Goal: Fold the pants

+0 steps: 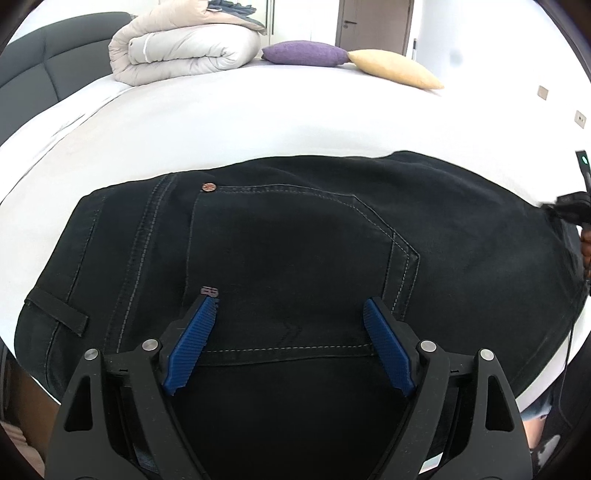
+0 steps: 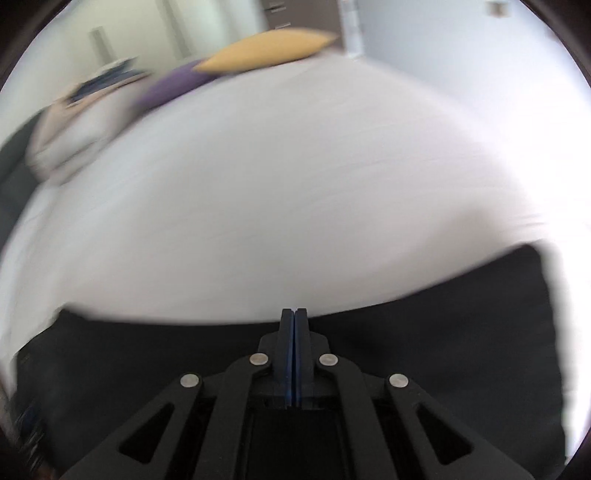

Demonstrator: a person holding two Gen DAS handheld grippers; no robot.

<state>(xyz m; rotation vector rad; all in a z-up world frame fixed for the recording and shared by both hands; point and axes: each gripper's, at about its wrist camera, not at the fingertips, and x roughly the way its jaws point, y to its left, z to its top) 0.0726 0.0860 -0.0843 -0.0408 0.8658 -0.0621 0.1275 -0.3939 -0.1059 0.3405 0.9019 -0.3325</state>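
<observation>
Dark denim pants (image 1: 295, 251) lie folded on the white bed (image 1: 240, 122), back pocket and copper rivet facing up. My left gripper (image 1: 290, 306) is open, its blue pads spread just above the pocket's lower seam, holding nothing. In the right wrist view, which is motion-blurred, the pants (image 2: 406, 332) fill the lower part of the frame. My right gripper (image 2: 294, 314) is shut with its pads pressed together over the pants' far edge; no cloth shows between them. The right gripper also shows at the right edge of the left wrist view (image 1: 576, 206), beside the pants.
A rolled beige duvet (image 1: 184, 48) sits at the far end of the bed by the dark headboard (image 1: 40, 70). A purple cushion (image 1: 304, 53) and a yellow cushion (image 1: 395, 68) lie beside it. A brown door (image 1: 375, 22) stands behind.
</observation>
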